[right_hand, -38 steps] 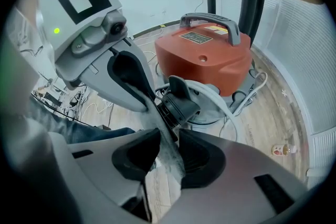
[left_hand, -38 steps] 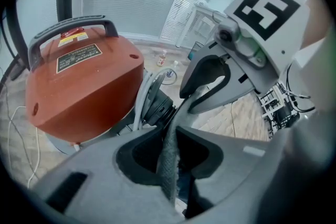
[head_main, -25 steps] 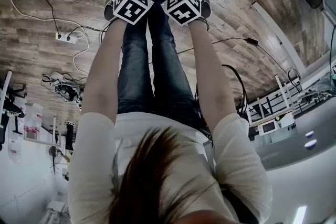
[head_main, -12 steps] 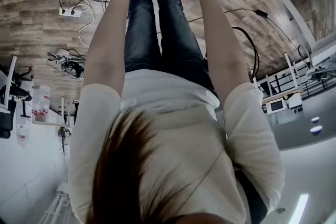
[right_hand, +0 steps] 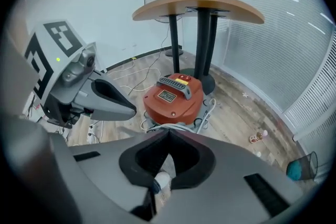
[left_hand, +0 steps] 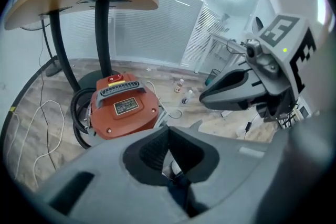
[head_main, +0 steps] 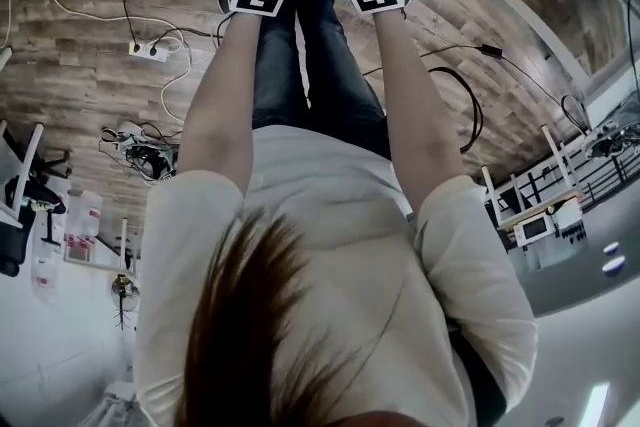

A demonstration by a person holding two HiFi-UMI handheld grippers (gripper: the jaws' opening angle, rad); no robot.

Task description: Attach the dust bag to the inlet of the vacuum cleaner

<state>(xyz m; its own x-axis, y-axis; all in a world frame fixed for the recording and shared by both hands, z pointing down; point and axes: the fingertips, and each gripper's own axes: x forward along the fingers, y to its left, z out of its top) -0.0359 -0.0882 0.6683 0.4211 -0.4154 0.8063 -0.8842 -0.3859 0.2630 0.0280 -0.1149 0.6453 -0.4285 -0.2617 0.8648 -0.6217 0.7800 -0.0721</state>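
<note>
The left gripper (left_hand: 168,129) and the right gripper (right_hand: 168,132) are hanging side by side. Their jaws have just been closing and are now meeting on nothing. Beyond them, well apart, the red vacuum cleaner (right_hand: 172,98) is standing on the floor (right_hand: 236,118). No dust bag is showing. It is probably light, soft and tearable, so grip its stiffer collar.

Head view: we look steeply down past our arms (head_main: 225,105) onto the brown plank floor (head_main: 90,65);
Gripper views: near; we face the round red plastic vacuum cleaner (left_hand: 124,107) from either side;
Shared: that cleaner, the round-topped wooden table (right_hand: 199,5)
</note>
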